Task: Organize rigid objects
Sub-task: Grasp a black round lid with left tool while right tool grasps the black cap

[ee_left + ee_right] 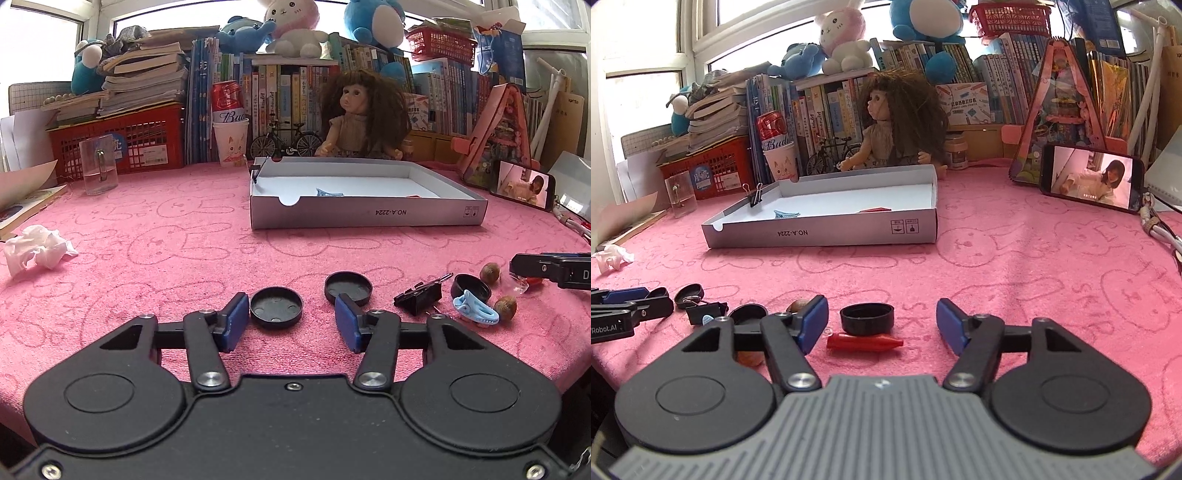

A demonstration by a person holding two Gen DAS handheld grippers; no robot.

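My left gripper (291,314) is open and empty, low over the pink cloth, with a black lid (276,307) between its fingers and a second black lid (348,287) just beyond the right finger. A black binder clip (419,295), a blue hair claw (476,310), a third lid (471,285) and two walnuts (489,272) lie to its right. My right gripper (882,321) is open and empty, with a black cap (867,318) and a red pen cap (864,342) between its fingers. The white box (827,232) holds a blue claw (786,213) and a red piece (875,209).
A binder clip (756,197) is clipped on the box's left wall. A phone (1091,179) stands at the right, a glass mug (99,164) and crumpled tissue (37,249) at the left. A doll (364,114), books and red baskets line the back.
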